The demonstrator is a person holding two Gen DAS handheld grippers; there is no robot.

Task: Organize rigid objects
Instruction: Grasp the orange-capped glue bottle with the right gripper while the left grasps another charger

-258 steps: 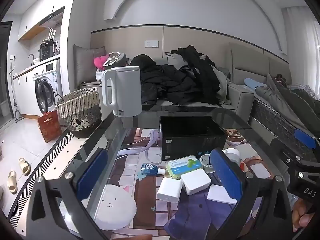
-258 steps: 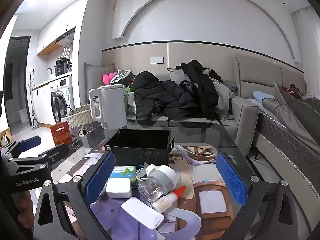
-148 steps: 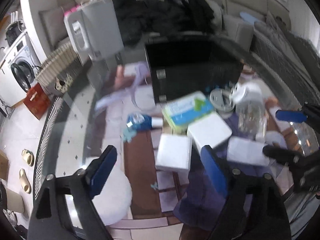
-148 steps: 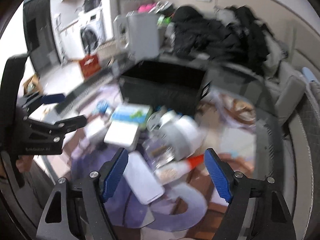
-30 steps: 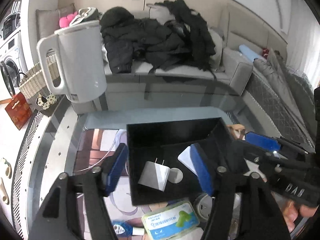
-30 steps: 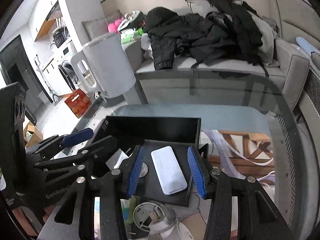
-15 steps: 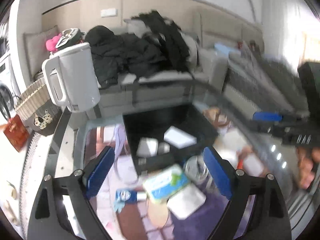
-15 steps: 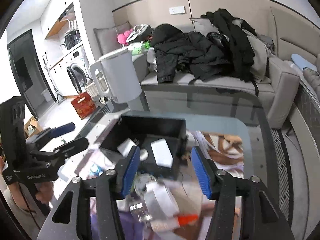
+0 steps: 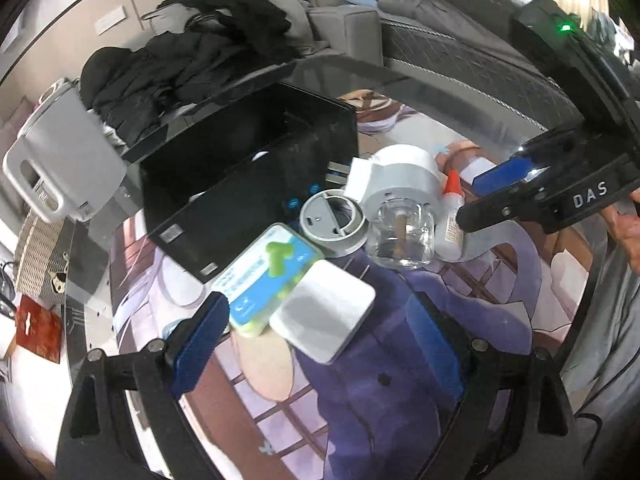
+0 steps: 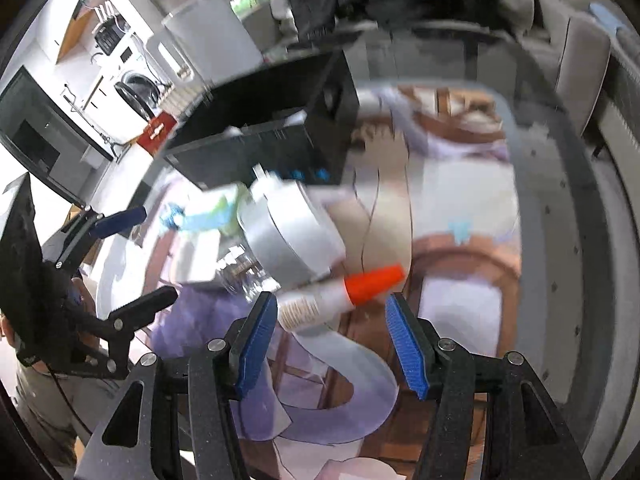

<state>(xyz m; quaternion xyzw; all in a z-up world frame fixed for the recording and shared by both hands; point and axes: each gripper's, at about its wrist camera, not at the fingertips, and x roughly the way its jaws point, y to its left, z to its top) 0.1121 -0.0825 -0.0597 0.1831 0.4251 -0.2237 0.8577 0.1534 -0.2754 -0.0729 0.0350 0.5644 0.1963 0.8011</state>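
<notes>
A black open box (image 9: 256, 184) stands on the glass table; it also shows in the right wrist view (image 10: 280, 136). My left gripper (image 9: 320, 344) is open and empty, its fingers either side of a flat white square box (image 9: 324, 316) that lies beside a blue-green pack (image 9: 264, 276). My right gripper (image 10: 332, 344) is open and empty, just short of a white glue bottle with an orange cap (image 10: 340, 292). Behind the bottle lie a grey-white round device with a clear jar (image 10: 288, 240), also in the left wrist view (image 9: 400, 200), and a grey ring lid (image 9: 332, 220).
A white kettle (image 9: 60, 156) stands at the table's far left corner. A sofa with dark clothes (image 9: 224, 48) is behind the table. A wicker basket (image 9: 36, 256) and a red bag (image 9: 36, 328) sit on the floor at the left. The right wrist view is blurred.
Both grippers have come back from over the black box, leaving a white adapter and a flat white box inside it, and have dropped low over the loose items in front.
</notes>
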